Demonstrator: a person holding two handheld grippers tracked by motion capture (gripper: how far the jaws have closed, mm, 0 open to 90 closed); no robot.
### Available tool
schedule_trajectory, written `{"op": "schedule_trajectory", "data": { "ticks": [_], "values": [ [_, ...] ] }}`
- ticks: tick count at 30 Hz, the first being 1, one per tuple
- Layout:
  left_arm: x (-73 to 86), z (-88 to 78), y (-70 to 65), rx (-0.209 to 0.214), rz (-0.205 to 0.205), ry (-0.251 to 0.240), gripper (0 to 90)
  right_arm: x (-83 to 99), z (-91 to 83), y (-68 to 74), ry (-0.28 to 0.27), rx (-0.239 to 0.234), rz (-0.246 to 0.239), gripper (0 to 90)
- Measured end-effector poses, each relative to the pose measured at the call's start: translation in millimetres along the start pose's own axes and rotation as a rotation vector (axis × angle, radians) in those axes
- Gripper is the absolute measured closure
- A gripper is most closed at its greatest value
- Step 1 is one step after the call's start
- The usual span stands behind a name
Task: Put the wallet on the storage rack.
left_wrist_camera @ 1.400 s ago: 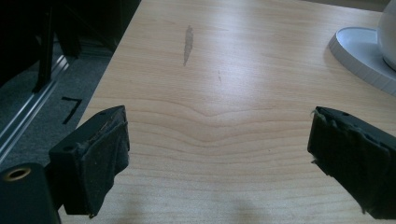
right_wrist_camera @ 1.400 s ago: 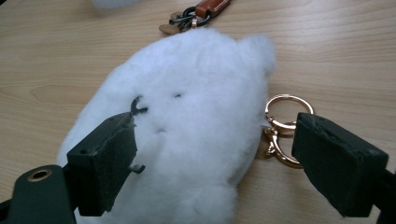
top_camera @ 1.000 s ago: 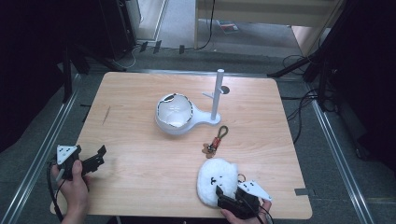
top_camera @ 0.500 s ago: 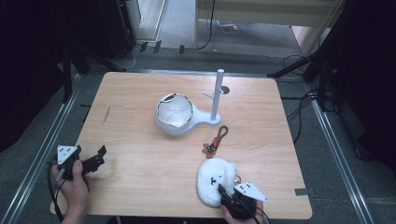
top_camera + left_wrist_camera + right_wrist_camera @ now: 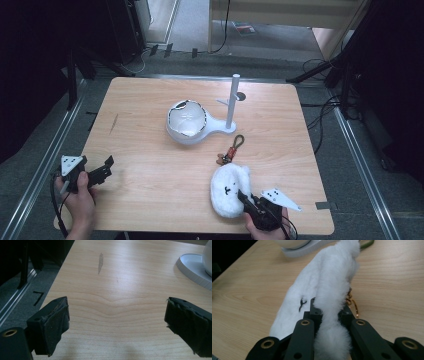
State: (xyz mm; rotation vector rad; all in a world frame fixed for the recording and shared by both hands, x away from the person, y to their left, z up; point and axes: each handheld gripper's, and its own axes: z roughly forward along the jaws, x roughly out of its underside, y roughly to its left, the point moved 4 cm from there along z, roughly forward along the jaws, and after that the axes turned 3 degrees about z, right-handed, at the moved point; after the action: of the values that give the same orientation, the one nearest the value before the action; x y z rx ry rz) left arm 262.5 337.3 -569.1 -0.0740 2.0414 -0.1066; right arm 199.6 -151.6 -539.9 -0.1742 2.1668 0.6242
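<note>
- The table (image 5: 150, 150) carries everything; its near-right part holds the white plush pouch (image 5: 229, 189), lying flat just this side of a white stand (image 5: 200, 125) with an upright post.
- The pouch looks light, soft and squashy to me — no risk of breakage, but the fur should compress and may slide, so I judge a deep bite on a folded edge safer than a shallow pinch.
- Its long axis runs from my near-right edge away toward the stand, and the far end carries a keyring strap (image 5: 235, 146).
- My right gripper (image 5: 329, 312) has its jaws closed on the pouch's near edge, fur bulging between them.
- My left gripper (image 5: 117, 322) hovers at the near-left — jaws spread wide, holding nothing.
</note>
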Motion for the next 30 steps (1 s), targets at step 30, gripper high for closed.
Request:
{"op": "schedule_trajectory", "data": {
  "ticks": [30],
  "values": [
    [0.1, -0.5, 0.6, -0.001, -0.002, -0.006, 6.5, -92.2, 4.9, 32.6, -0.042, 0.016, -0.094, 79.1]
  ]
}}
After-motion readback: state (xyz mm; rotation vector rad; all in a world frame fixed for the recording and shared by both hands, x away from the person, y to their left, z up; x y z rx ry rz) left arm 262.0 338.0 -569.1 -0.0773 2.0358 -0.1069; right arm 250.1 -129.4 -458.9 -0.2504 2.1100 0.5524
